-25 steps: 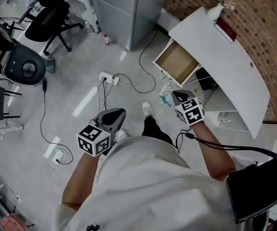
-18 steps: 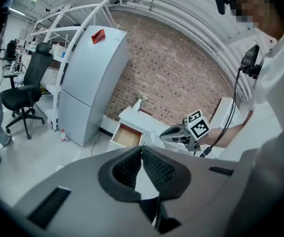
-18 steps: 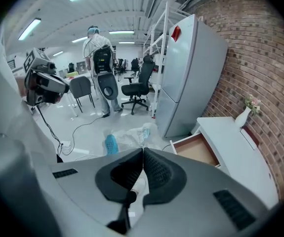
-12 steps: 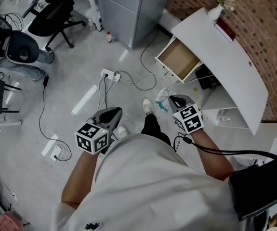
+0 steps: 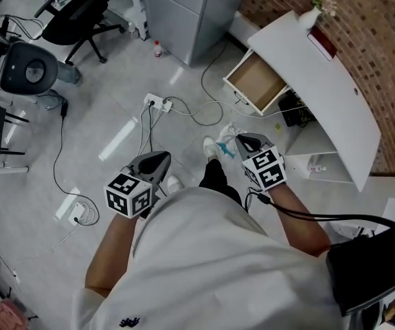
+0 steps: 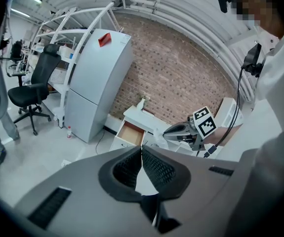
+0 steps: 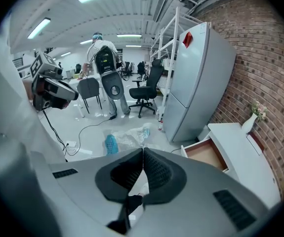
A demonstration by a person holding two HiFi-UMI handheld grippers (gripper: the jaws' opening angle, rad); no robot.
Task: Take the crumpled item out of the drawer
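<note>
White curved desk (image 5: 321, 81) is standing against the brick wall (image 5: 382, 40) at the far right, and a tall grey metal refrigerator (image 5: 183, 9) is standing to its left. An open wooden-lined drawer (image 5: 255, 84) is jutting out from the desk's left side, showing a bare bottom. The right gripper (image 7: 142, 152) is hovering nearer than the drawer, its jaws pinching a crumpled clear plastic item (image 7: 124, 139) with a blue patch, which is hanging over the floor, outside the drawer. The left gripper (image 6: 142, 151) is hovering further left, jaws pressed together on nothing.
</note>
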